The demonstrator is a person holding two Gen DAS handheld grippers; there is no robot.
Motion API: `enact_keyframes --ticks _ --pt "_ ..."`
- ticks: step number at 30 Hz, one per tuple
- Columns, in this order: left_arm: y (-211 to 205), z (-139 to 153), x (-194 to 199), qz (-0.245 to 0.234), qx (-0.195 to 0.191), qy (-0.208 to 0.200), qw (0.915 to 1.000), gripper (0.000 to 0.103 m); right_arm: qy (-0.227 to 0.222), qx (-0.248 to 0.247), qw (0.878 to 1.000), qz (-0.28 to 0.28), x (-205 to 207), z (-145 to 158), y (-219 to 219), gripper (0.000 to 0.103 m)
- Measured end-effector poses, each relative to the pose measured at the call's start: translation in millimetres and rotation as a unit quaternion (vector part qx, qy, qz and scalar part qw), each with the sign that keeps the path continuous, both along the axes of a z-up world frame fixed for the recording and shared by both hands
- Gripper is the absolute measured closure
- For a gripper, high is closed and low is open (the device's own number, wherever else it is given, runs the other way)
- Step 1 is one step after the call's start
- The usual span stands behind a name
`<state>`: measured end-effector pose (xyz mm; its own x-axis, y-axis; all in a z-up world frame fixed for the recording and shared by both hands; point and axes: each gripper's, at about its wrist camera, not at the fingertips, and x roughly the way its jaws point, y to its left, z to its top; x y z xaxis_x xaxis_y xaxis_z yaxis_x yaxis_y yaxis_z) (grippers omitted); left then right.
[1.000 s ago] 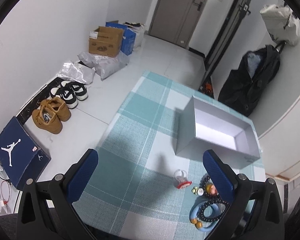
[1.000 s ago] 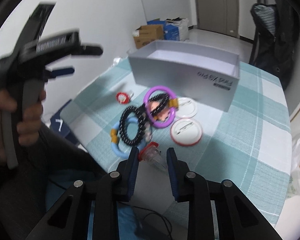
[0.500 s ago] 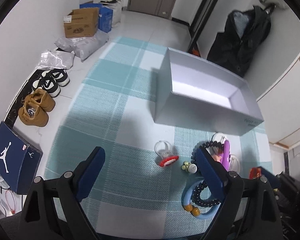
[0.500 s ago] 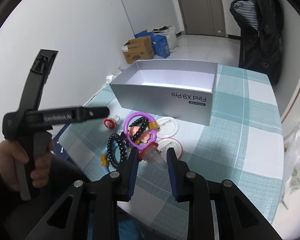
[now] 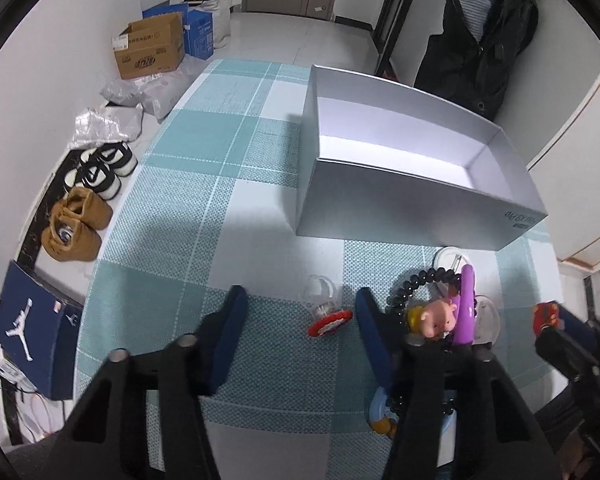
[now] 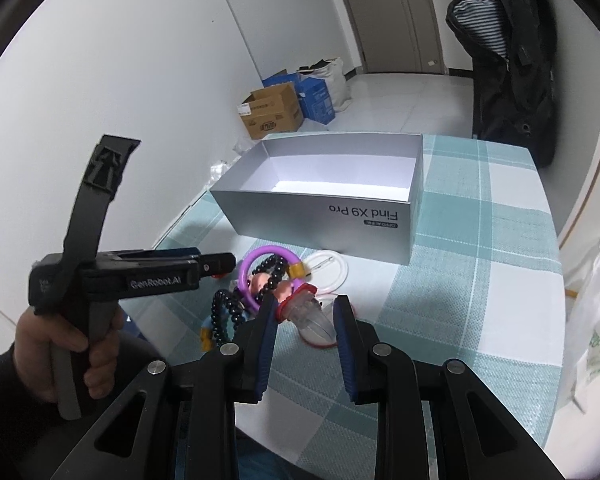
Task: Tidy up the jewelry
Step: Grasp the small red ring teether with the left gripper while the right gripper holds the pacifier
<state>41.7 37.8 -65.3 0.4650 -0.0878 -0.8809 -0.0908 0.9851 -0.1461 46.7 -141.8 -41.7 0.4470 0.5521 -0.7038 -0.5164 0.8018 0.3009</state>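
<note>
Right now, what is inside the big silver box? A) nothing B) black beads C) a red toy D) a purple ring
A: the silver box shows only a bare white floor, while the purple ring and black beads lie outside on the table.

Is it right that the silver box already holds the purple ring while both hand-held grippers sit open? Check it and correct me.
Not quite. The silver box is empty; the purple ring lies on the tablecloth in front of it, among the beads, as the right wrist view shows. The rest stands: the left hand-held gripper and right hand-held gripper are both open.
</note>
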Motion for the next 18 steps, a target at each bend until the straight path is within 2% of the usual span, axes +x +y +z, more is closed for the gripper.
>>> enact_keyframes --ticks 2,4,6,18 --pt "-2.1 0.3 0.9 -0.009 -0.004 0.002 0.9999 0.082 0.0 0.005 1.0 -0.001 0.1 1.3 -0.8 0.076" --pt "-3.2 0.8 0.4 -0.015 -0.009 0.003 0.9998 0.082 -0.001 0.008 1.0 0.0 0.2 1.9 -1.6 0.076" --pt "-3.2 1.4 0.9 -0.02 -0.015 0.004 0.9997 0.087 -0.003 0.008 1.0 -0.001 1.0 2.6 -1.0 0.076" --pt "-4.3 18.5 -0.9 -0.031 -0.037 -0.018 0.9987 0.089 0.003 0.023 1.0 -0.002 8.3 6.0 0.5 0.076"
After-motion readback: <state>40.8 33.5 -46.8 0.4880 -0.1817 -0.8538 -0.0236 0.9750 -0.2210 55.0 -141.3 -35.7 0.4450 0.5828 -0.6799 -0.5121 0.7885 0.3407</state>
